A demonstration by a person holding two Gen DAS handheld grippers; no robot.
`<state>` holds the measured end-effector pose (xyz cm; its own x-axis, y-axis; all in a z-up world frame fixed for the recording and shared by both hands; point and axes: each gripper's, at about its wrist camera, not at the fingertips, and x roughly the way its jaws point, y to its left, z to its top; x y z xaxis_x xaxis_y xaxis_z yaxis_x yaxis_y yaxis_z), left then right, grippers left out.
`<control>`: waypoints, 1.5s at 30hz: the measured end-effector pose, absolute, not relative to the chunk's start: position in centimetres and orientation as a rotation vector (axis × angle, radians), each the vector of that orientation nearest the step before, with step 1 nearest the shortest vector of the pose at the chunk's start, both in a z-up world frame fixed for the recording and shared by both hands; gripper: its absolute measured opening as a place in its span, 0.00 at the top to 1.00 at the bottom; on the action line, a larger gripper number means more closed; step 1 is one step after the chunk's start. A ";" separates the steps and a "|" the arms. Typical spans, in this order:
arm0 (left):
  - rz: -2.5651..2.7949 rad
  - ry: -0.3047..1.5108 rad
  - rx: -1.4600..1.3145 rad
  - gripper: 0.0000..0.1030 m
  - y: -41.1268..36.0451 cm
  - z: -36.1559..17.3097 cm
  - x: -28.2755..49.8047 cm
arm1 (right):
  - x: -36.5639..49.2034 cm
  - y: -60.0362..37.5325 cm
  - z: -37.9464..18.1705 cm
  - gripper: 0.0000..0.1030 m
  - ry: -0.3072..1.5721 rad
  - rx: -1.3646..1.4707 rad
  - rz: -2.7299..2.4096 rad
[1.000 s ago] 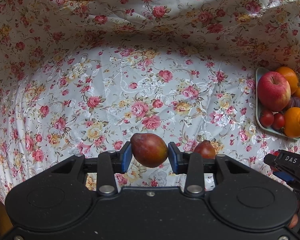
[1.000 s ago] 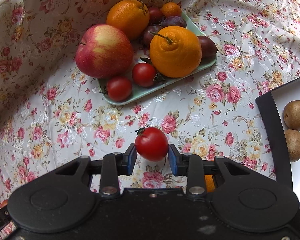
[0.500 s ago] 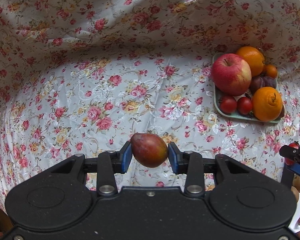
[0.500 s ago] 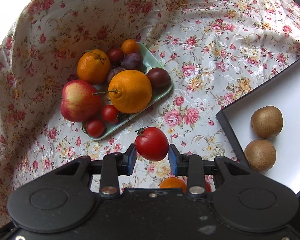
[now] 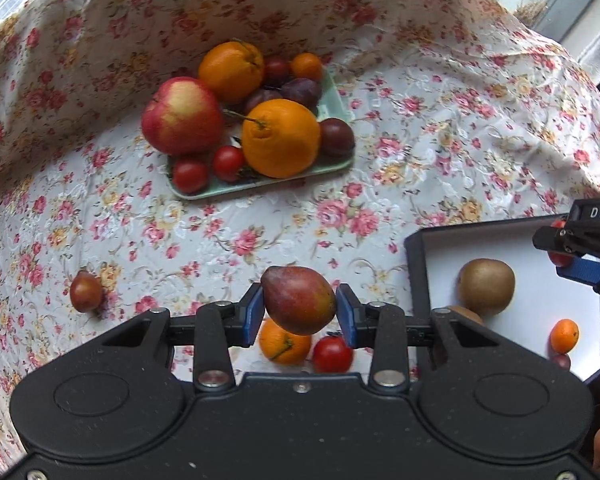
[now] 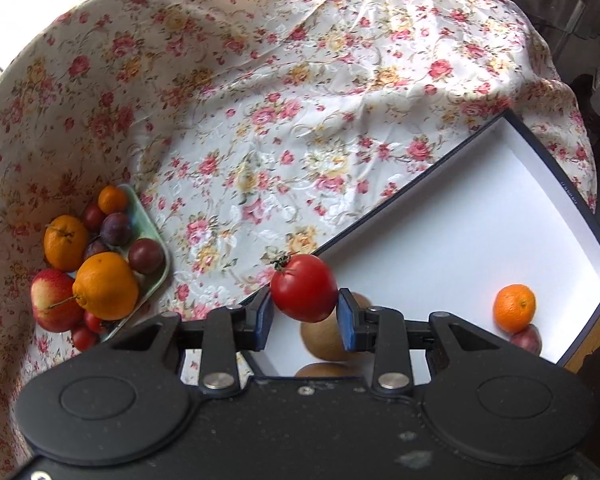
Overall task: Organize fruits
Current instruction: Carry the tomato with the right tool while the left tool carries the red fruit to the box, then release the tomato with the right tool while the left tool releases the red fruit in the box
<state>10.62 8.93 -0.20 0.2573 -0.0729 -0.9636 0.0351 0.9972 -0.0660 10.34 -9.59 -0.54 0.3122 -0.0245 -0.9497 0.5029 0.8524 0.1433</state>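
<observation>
Your left gripper [image 5: 299, 311] is clamped on a dark red, pear-shaped fruit [image 5: 298, 299], which hangs above the floral cloth [image 5: 420, 128] just beside the dark rim of the white box [image 5: 414, 264]. Your right gripper [image 6: 305, 309] is clenched on a red tomato [image 6: 303, 287], held over the near corner of that box [image 6: 460, 216].

Only the left view shows the loose fruit under the jaws: an orange [image 5: 284, 340] and a small tomato [image 5: 333, 354] on the cloth, plus a reddish fruit [image 5: 85, 291] alone at far left. It also catches your right gripper's tip from the side at the right edge.

Only the right view shows the box's wide bare interior, with a mandarin [image 6: 514, 307] touching a dark plum [image 6: 527, 338]. Both views show the green tray [image 5: 260, 186] heaped with an apple [image 5: 182, 116], oranges, plums and tomatoes, well apart from the box.
</observation>
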 end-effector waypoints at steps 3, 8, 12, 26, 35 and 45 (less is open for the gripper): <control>-0.156 1.338 -0.003 0.54 5.3 -0.8 9.9 | 9.4 -13.5 -0.5 0.67 1.200 0.497 -0.434; -0.231 1.366 0.074 0.54 0.2 -1.9 8.4 | 8.5 -18.0 -0.4 0.67 1.197 0.472 -0.514; -0.245 1.363 0.147 0.54 -2.8 -2.5 7.3 | 7.8 -20.1 -0.1 0.67 1.210 0.444 -0.528; -0.305 1.314 0.228 0.55 -8.4 -2.8 5.6 | 6.5 -24.0 -1.4 0.68 1.281 0.455 -0.489; -0.312 1.331 0.215 0.50 -8.6 -3.1 5.7 | 5.9 -25.2 -1.4 0.68 1.275 0.498 -0.489; -0.291 1.338 0.187 0.50 -7.7 -2.9 6.2 | 6.0 -24.8 -1.6 0.68 1.295 0.499 -0.492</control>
<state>6.16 -7.72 -2.86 0.2024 -0.1000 -0.9742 0.3134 0.9491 -0.0323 6.04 -24.81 -1.63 0.2018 -0.0640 -0.9773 0.6015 0.7956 0.0721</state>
